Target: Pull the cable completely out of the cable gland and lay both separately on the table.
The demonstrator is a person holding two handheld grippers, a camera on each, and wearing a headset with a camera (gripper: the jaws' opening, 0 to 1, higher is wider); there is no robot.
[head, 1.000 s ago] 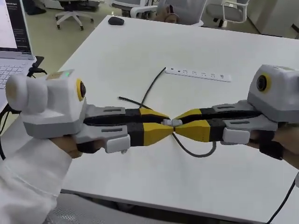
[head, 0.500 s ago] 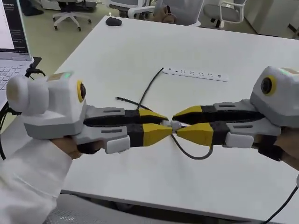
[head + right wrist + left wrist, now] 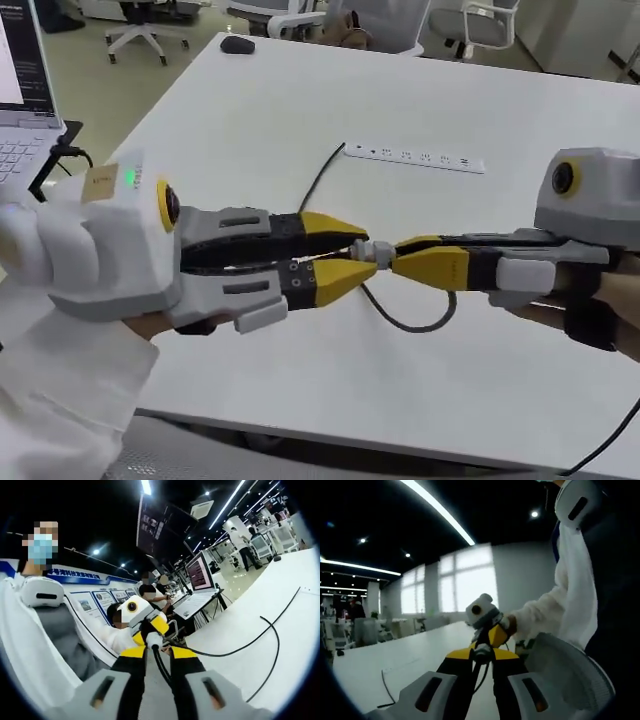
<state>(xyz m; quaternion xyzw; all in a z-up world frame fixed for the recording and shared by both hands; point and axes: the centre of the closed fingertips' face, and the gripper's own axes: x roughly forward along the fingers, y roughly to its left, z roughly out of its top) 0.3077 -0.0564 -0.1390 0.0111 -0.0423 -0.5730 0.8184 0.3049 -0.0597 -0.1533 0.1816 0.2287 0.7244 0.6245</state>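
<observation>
The white table carries a white power strip well behind the work, and a laptop sits off its left edge; above the near part of the table the two grippers meet tip to tip; the left gripper has its yellow jaws converged and pinched on the cable gland, while the right gripper has its jaws drawn narrow, apparently clamped on the black cable just beside the gland; the gland is thus held in the air between the tips, and the cable sags in a loop below them and trails away across the table toward the power strip; the cable looks light, limp and smooth-jacketed, so it will likely bend rather than push and may slip through a loose pinch, and is best gripped close to the gland and drawn straight along its axis; the gland is a small, stiff, pale fitting, light and probably ribbed or threaded, best held across its body so that it cannot twist; no brand or marking can be read on the cable, gland or power strip; the laptop screen and the wall boards in the right gripper view carry writing too small to make out.
</observation>
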